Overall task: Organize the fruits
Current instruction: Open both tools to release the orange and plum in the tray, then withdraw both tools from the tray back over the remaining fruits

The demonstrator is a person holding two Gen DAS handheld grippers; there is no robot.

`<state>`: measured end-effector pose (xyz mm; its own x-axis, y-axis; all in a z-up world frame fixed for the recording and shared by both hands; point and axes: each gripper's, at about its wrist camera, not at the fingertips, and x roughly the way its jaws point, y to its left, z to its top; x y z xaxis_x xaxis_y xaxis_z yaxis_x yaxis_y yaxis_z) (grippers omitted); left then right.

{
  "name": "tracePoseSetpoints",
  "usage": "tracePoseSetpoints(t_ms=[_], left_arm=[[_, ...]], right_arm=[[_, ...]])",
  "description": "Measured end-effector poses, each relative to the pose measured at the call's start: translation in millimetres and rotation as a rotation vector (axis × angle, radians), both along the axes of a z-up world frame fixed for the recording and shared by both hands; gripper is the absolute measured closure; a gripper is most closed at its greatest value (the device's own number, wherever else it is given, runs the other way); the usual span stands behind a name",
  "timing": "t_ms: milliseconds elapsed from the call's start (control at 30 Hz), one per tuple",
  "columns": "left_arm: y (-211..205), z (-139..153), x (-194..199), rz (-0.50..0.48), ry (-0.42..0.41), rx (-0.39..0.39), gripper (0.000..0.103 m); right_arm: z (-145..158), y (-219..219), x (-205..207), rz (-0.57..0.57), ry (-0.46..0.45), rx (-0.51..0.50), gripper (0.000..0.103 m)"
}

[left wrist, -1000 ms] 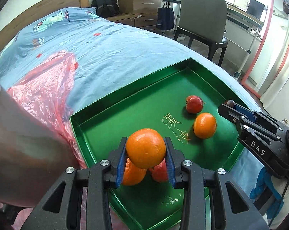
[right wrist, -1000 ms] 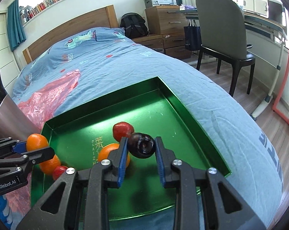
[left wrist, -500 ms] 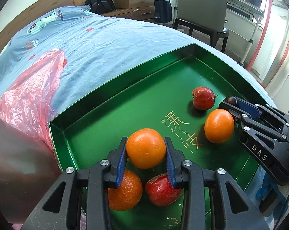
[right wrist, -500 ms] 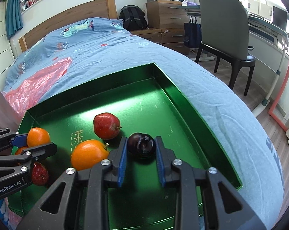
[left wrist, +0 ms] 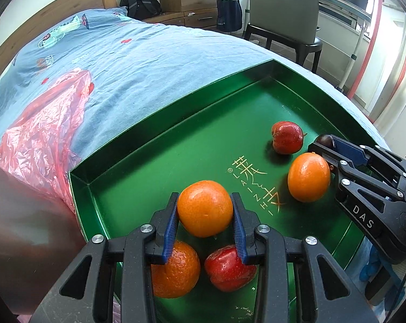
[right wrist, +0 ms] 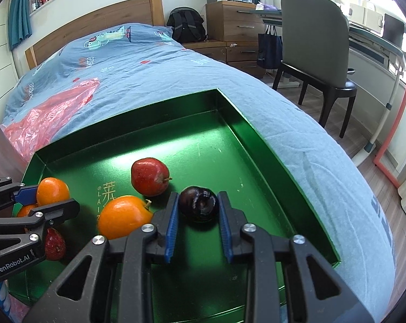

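A green tray (left wrist: pixel 176 113) (right wrist: pixel 246 123) lies on the bed. My left gripper (left wrist: pixel 205 210) is shut on an orange (left wrist: pixel 205 207), low over the tray's near left corner. Just under it lie another orange (left wrist: pixel 180 271) and a red fruit (left wrist: pixel 227 269). My right gripper (right wrist: pixel 198 206) is shut on a dark plum (right wrist: pixel 198 204), down at the tray floor. Beside it rest an orange (right wrist: pixel 122 216) and a red apple (right wrist: pixel 149 176). In the left wrist view the right gripper (left wrist: pixel 324 145) shows at the right edge, next to the same orange (left wrist: pixel 308 177) and apple (left wrist: pixel 286 137).
A crumpled red plastic bag (left wrist: pixel 41 129) lies on the blue bedsheet (right wrist: pixel 149 70) left of the tray. A blurred brown shape (left wrist: pixel 22 231) fills the near left. A chair (right wrist: pixel 313 51), a desk and drawers stand beyond the bed's right edge.
Both grippers came lower toward the tray floor with their fruit still held. The left one moved forward past the orange and red fruit, which now show below its fingers.
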<state>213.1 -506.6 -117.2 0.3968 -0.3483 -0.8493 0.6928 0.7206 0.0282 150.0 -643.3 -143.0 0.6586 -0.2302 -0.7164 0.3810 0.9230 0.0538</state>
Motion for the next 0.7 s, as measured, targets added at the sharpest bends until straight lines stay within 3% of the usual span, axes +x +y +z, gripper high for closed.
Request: tracePoseSetpoints(t_ms=[267,433,500,700], left_arm=[[0,6,-3,-0.006,-0.011,0.002,0.070],[3,17,-5,-0.008,-0.030,-0.012,0.060],[6,22,-7,-0.011,-0.037,-0.018,0.059],[20,41,-18,-0.017,-0.051,-0.047,0.054]], right_arm=[[1,0,0,-0.003,-0.002,0.002,0.061],[8,3,-2,-0.002,-0.012,-0.003,0.057],[13,5,-4,-0.002,-0.018,-0.009,0.049],[33,13,-11,-0.008,-0.037,-0.023,0.048]])
